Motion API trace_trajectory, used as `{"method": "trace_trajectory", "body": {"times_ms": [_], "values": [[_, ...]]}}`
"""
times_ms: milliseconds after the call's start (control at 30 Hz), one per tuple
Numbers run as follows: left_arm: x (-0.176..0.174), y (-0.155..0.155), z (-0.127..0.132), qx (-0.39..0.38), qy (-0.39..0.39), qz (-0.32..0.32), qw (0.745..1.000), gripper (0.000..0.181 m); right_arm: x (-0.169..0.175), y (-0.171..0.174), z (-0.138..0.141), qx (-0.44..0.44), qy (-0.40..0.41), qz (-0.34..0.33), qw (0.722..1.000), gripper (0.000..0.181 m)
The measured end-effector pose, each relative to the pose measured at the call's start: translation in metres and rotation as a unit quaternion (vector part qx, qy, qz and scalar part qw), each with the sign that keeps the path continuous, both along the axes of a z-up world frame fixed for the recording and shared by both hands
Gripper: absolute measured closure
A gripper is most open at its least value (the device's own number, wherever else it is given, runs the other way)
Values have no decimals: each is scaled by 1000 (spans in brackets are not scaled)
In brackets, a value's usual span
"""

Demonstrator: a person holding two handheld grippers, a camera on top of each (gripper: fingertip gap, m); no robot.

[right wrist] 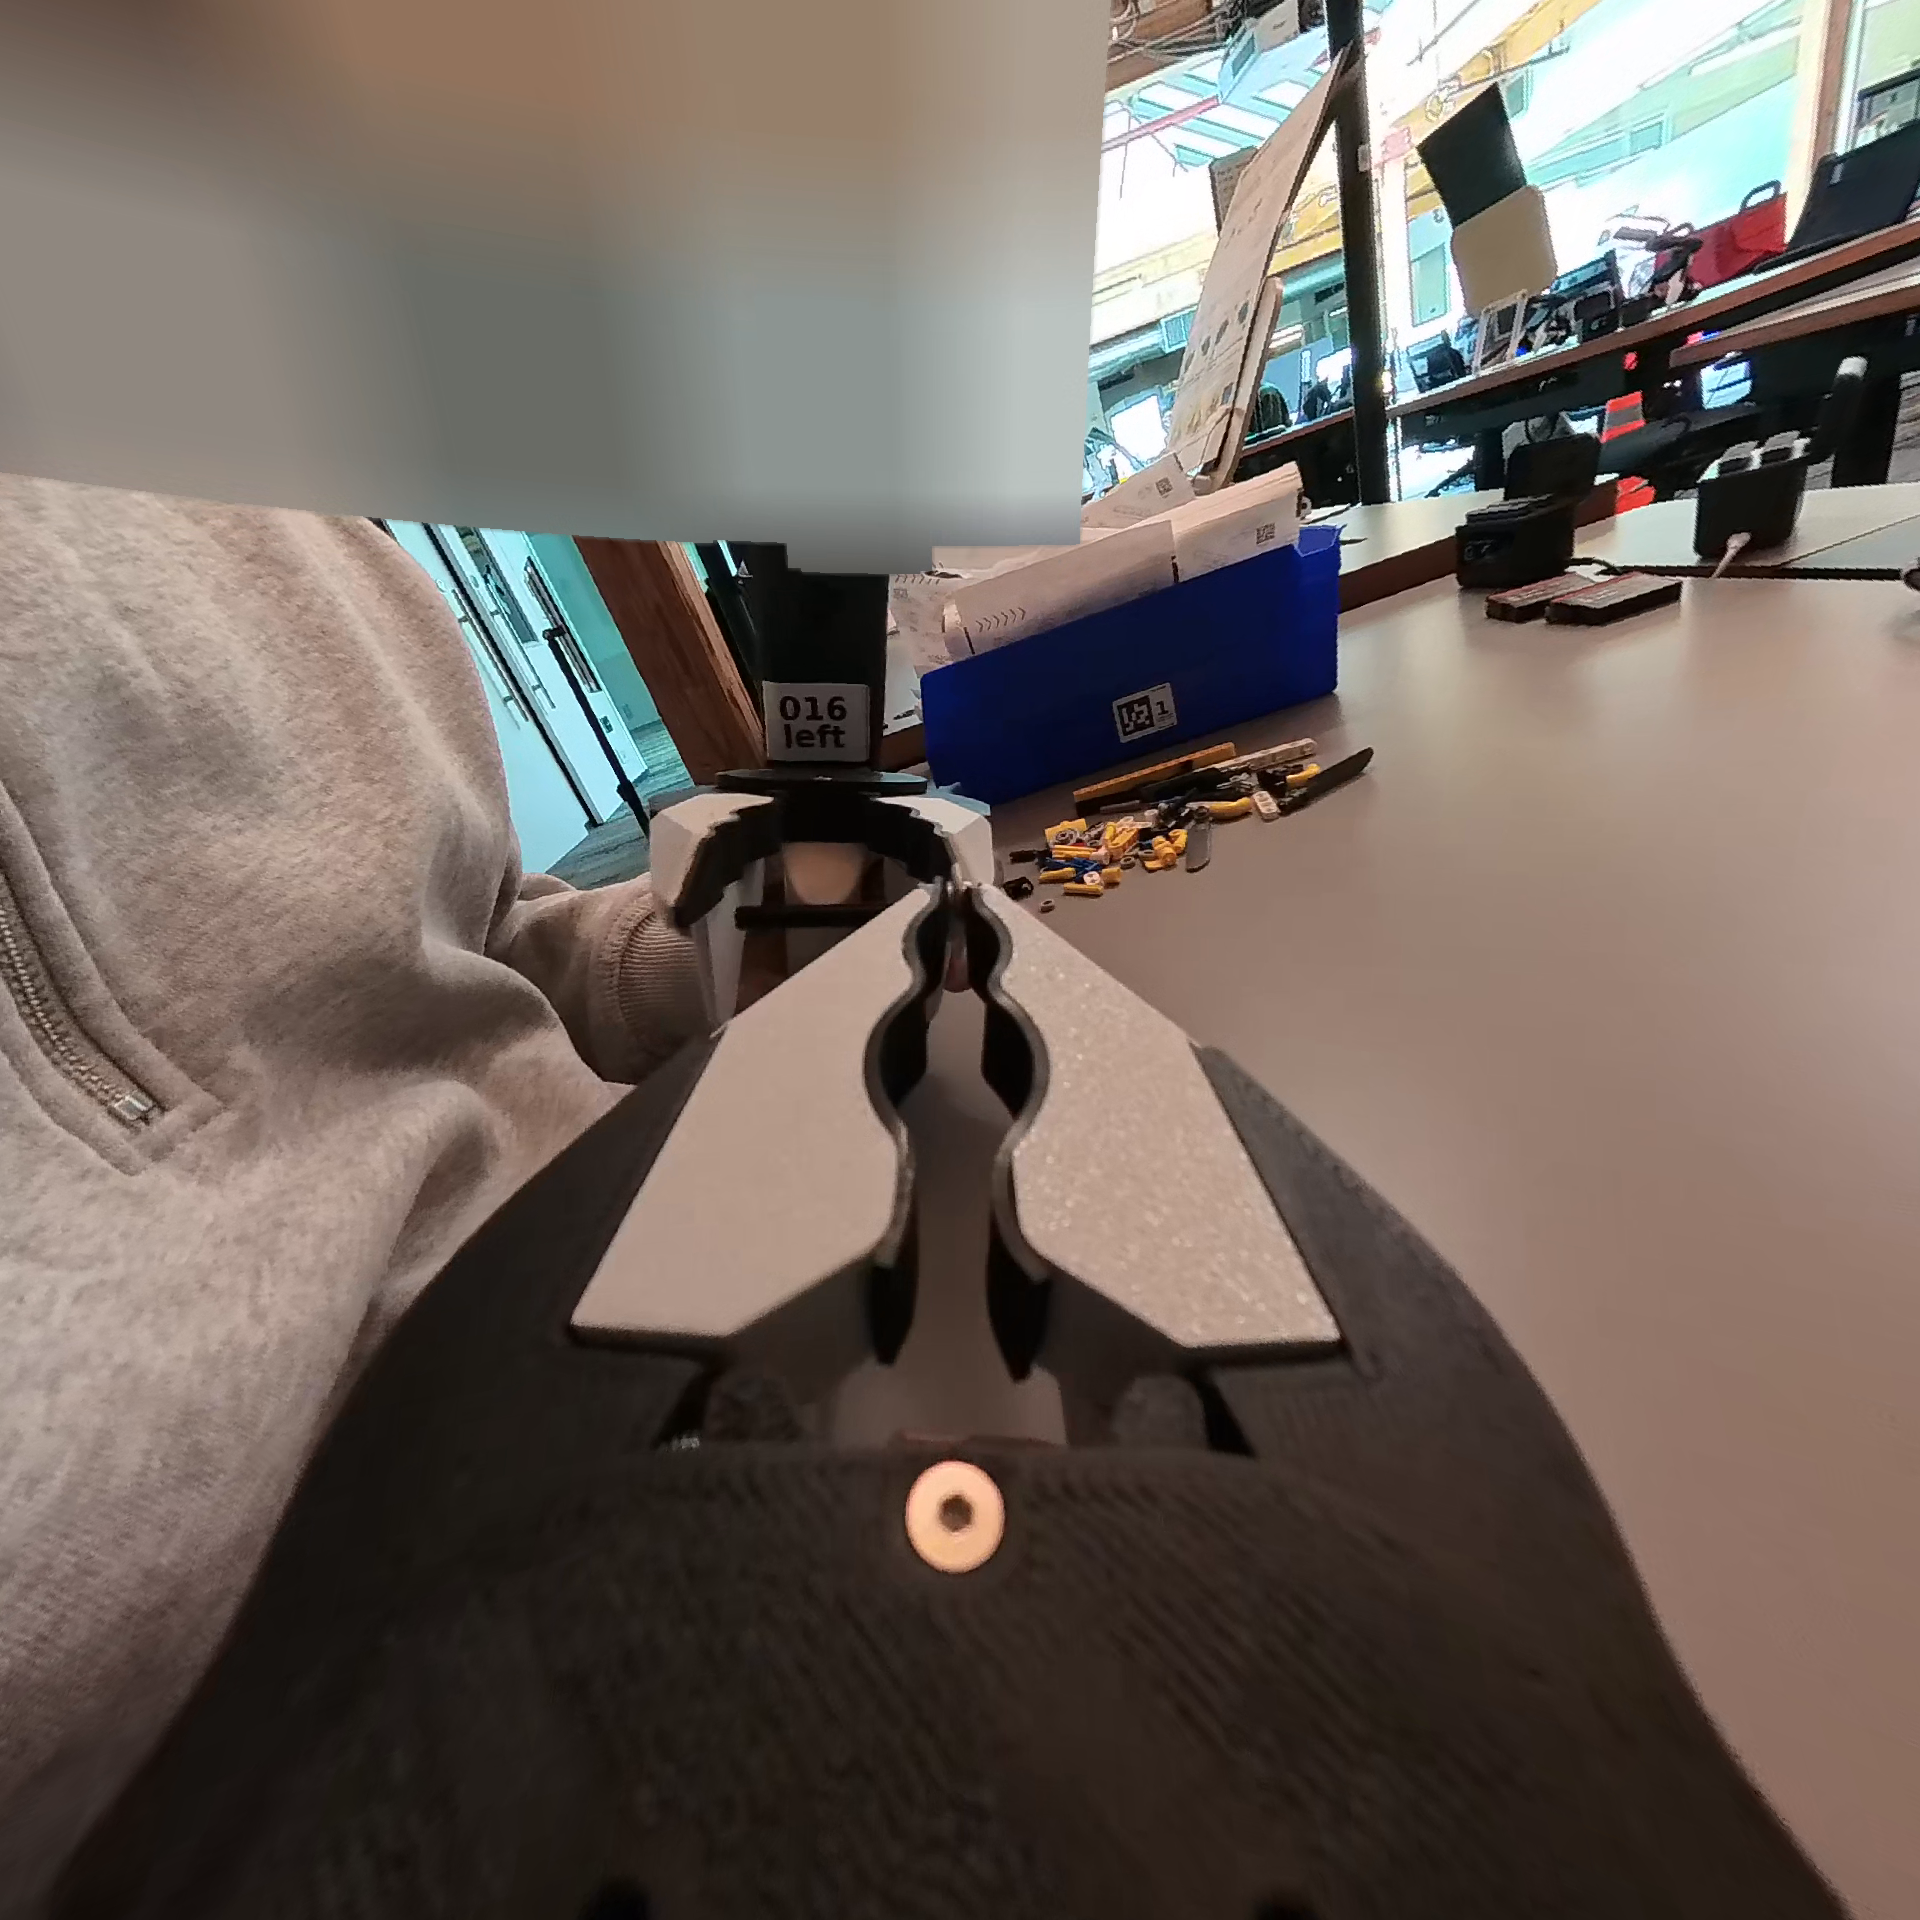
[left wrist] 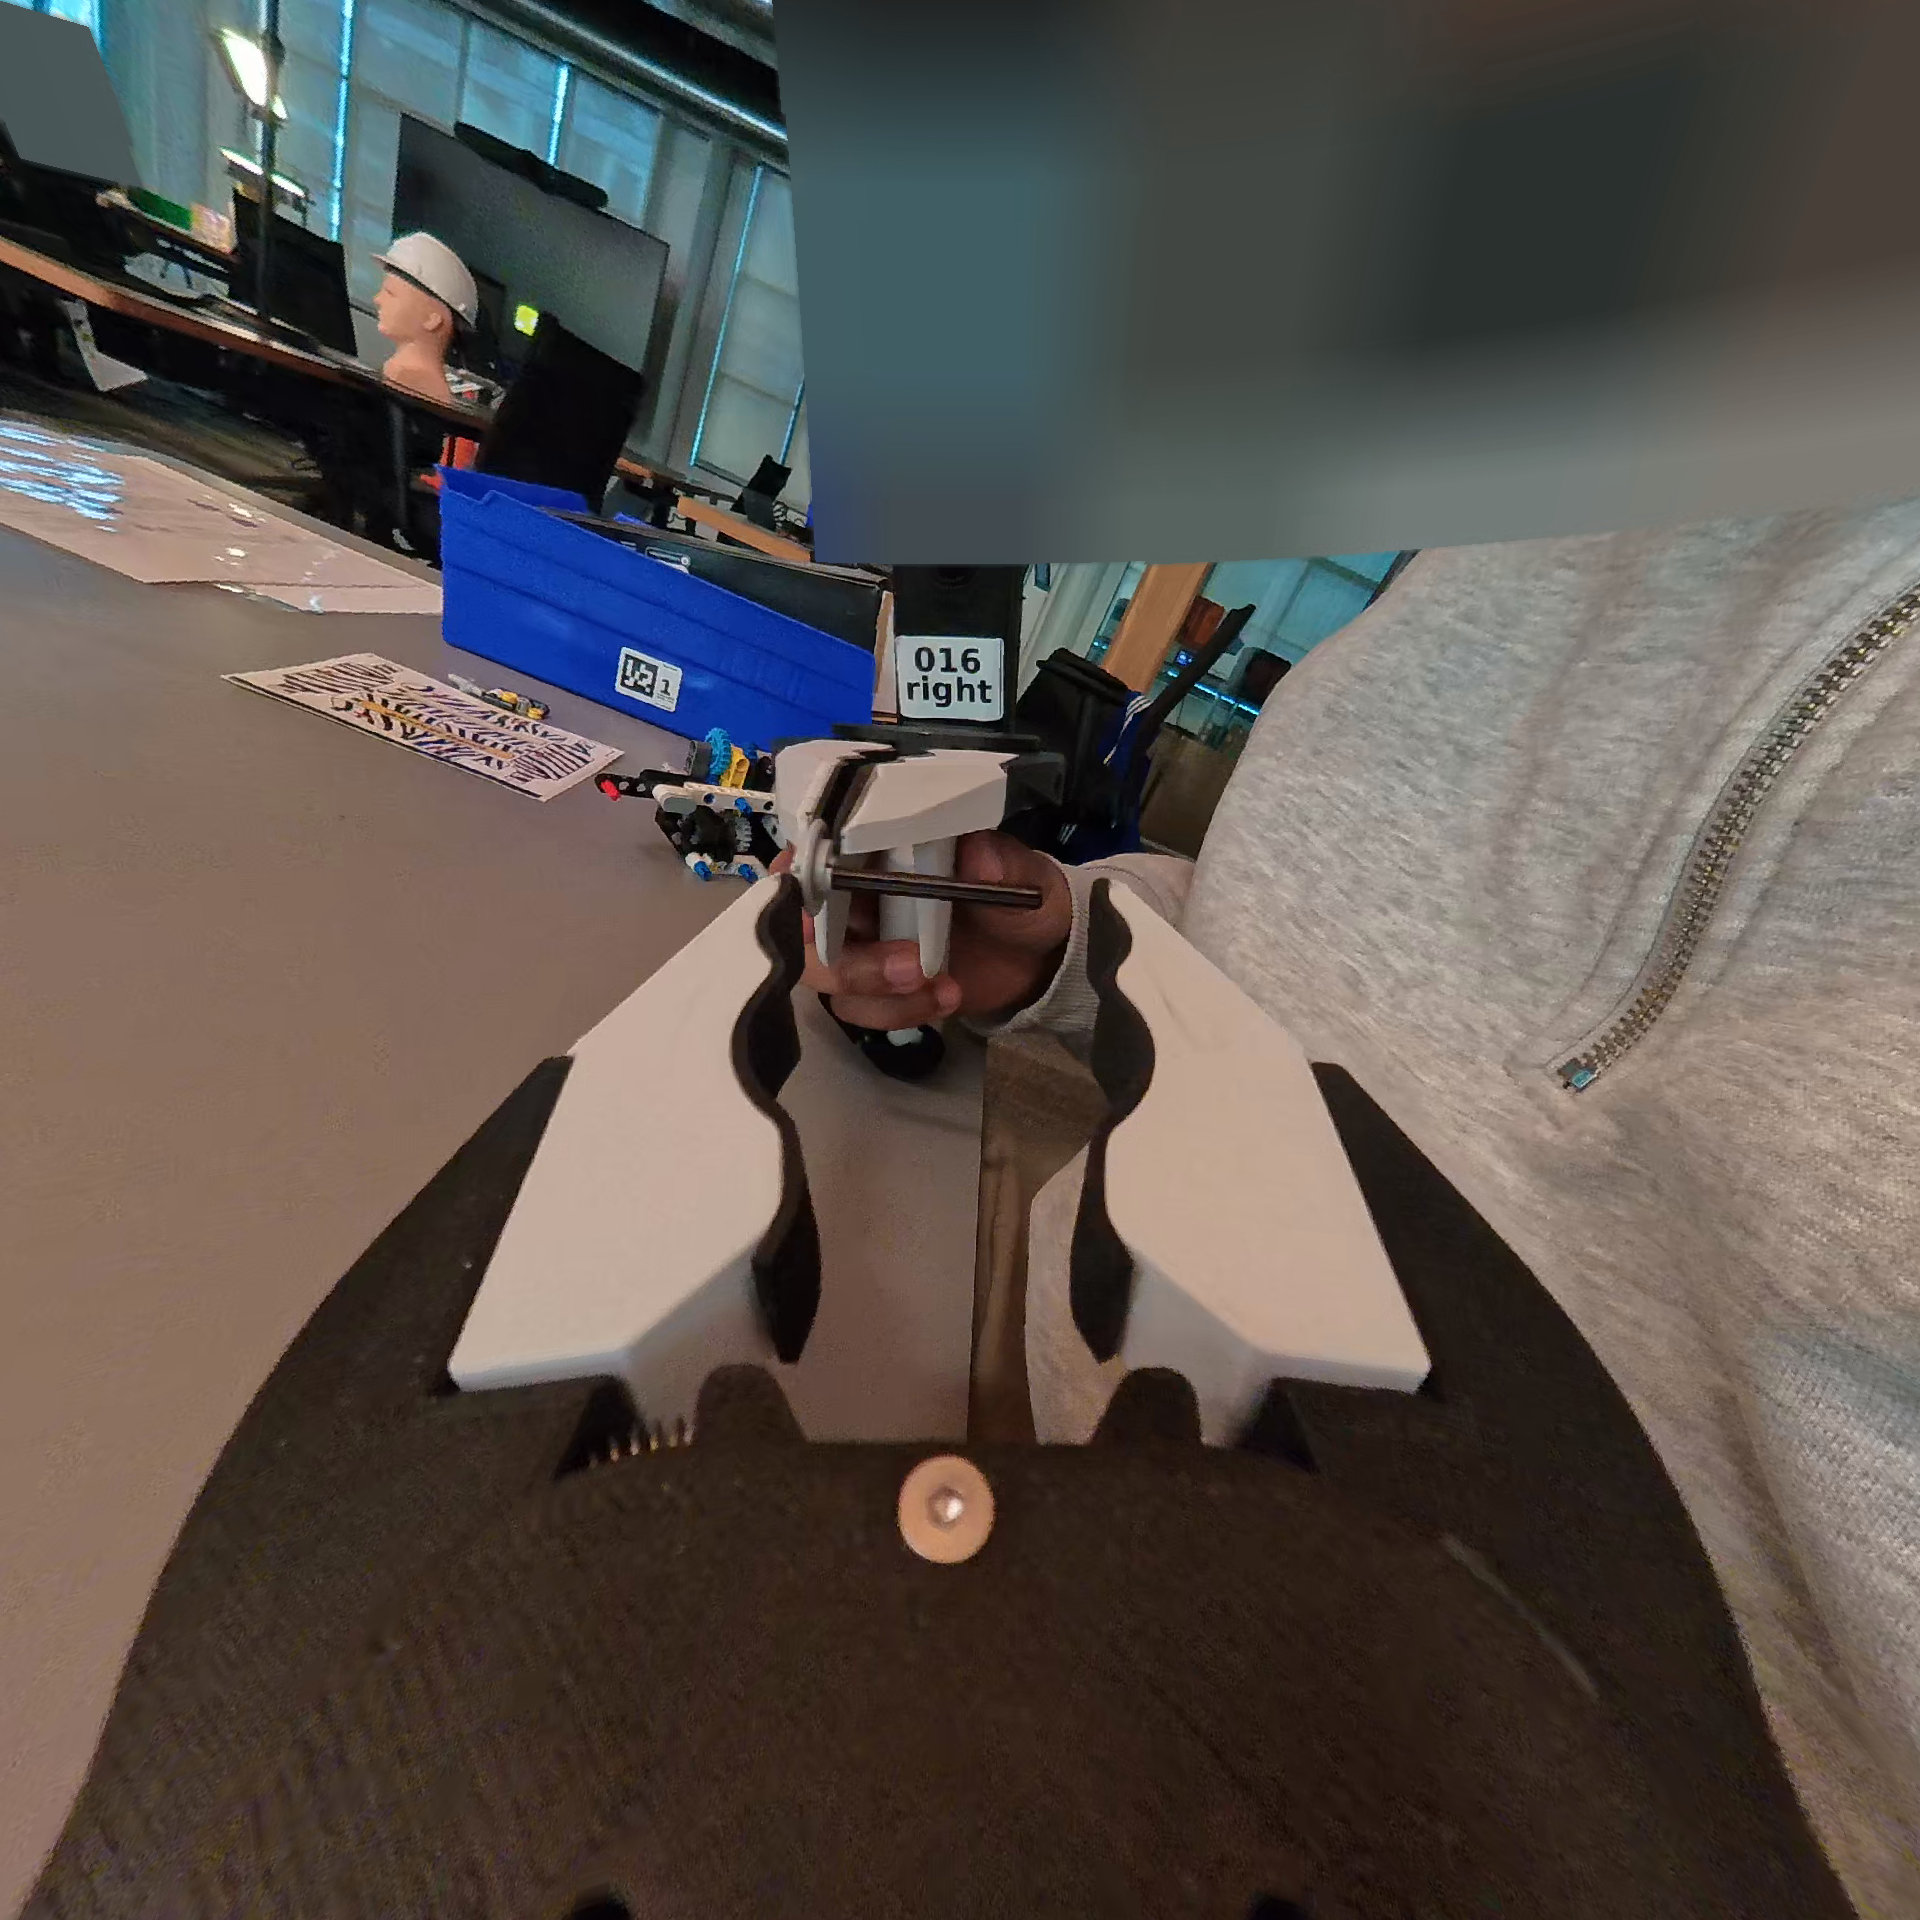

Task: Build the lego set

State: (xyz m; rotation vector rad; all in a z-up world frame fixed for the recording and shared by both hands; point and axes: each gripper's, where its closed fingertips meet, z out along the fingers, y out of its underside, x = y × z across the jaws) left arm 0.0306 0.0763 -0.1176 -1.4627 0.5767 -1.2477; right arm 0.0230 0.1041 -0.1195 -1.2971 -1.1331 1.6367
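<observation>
In the left wrist view my left gripper (left wrist: 945, 899) is open, with nothing pressed between its pads. Between its tips lies a black axle (left wrist: 935, 891) that carries a thin grey round piece (left wrist: 816, 862) at one end. My right gripper (left wrist: 823, 842) faces it and is shut on that grey piece. In the right wrist view my right gripper (right wrist: 956, 896) is shut, with the thin grey piece (right wrist: 958, 891) at its tips. The axle (right wrist: 800, 916) reaches left between the spread fingers of the left gripper (right wrist: 816, 873). A partly built lego model (left wrist: 717, 816) stands on the grey table (left wrist: 260, 987).
A blue bin (left wrist: 623, 634) stands behind the model, and a sticker sheet (left wrist: 426, 722) lies to its left. Several loose lego pieces (right wrist: 1143, 831) lie before the blue bin (right wrist: 1226, 655). Black boxes (right wrist: 1538, 561) sit far right. The person's grey sweater (left wrist: 1558, 935) is close by.
</observation>
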Motion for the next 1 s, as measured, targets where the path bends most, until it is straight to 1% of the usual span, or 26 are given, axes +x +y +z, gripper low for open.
{"method": "trace_trajectory", "body": {"times_ms": [167, 400, 667, 1000], "values": [[-3, 3, 0, -3, -2, 9, 1000, 139, 0, -1, 0, 0, 1, 2, 1000, 180], [-2, 2, 0, -3, 0, 7, 1000, 135, -1, 0, 0, -2, 0, 0, 1000, 180], [-3, 5, -1, -5, 5, 15, 1000, 137, -1, 0, -1, 1, -3, -2, 1000, 180], [-3, 3, 0, -7, 1, 10, 1000, 138, -1, 0, 0, -2, -1, 2, 1000, 180]]}}
